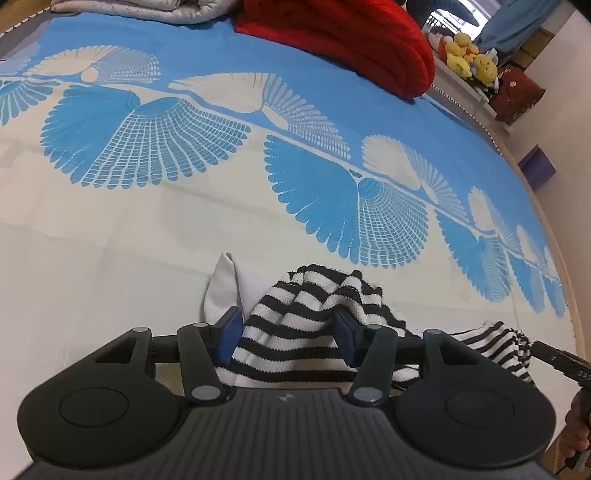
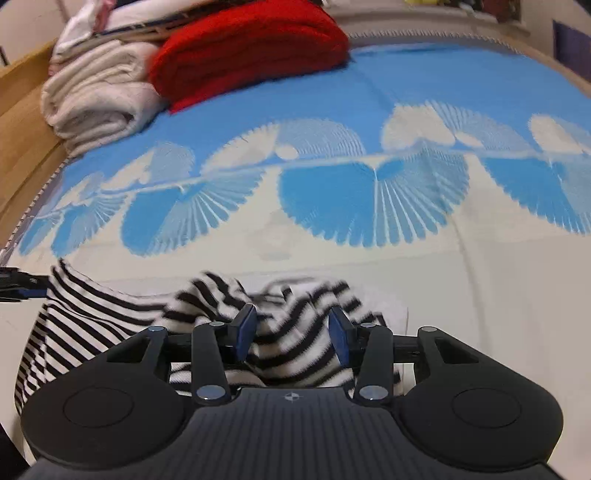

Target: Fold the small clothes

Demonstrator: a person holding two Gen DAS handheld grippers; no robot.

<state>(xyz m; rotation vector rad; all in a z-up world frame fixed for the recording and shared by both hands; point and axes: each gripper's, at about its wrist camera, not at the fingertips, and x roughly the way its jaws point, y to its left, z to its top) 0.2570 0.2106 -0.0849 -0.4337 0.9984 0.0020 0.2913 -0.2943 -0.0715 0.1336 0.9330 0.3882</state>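
A small black-and-white striped garment (image 1: 295, 295) lies bunched on the bed cover (image 1: 147, 229), with a plain white part (image 1: 225, 284) sticking up at its left. My left gripper (image 1: 288, 332) stands open over one end, and the striped cloth lies loose between its blue pads. In the right wrist view the same garment (image 2: 110, 317) stretches off to the left. My right gripper (image 2: 291, 332) is open over the other end, with cloth between its jaws too. The tip of the right gripper (image 1: 557, 360) shows at the right edge of the left wrist view.
The bed cover (image 2: 369, 258) is blue and white with fan shapes. At its far end lie a folded red blanket (image 2: 251, 48), white towels (image 2: 96, 103) and a grey quilt (image 1: 129, 11). Yellow plush toys (image 1: 469, 55) sit on a shelf beyond. A hand (image 1: 578, 424) shows at the lower right.
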